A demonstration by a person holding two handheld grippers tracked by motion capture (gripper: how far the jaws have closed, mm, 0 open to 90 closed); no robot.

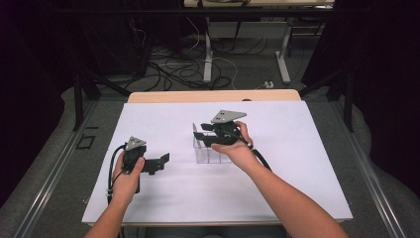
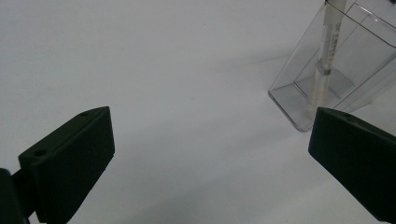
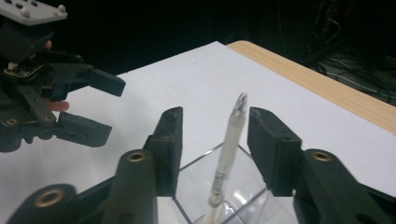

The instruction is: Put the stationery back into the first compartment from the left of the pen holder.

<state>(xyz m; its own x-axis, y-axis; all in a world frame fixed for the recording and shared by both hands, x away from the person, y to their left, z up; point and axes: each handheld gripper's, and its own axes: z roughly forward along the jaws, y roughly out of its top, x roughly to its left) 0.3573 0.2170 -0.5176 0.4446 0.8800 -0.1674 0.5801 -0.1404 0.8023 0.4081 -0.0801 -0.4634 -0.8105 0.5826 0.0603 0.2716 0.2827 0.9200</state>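
Right gripper view | I see right gripper [image 3: 215, 135] jaws parted, astride pen [image 3: 225, 163], not gripping | pen stands near-upright in clear box [image 1: 210, 151], mid-tabletop | left gripper [image 1: 161, 163] wide open, empty, farther off.

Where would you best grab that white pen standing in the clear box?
Probably by its upper shaft, from above. The white pen leans upright in the clear plastic box, whose walls shield its lower part, while its top stands free between the open right gripper jaws, which could close on its sides.
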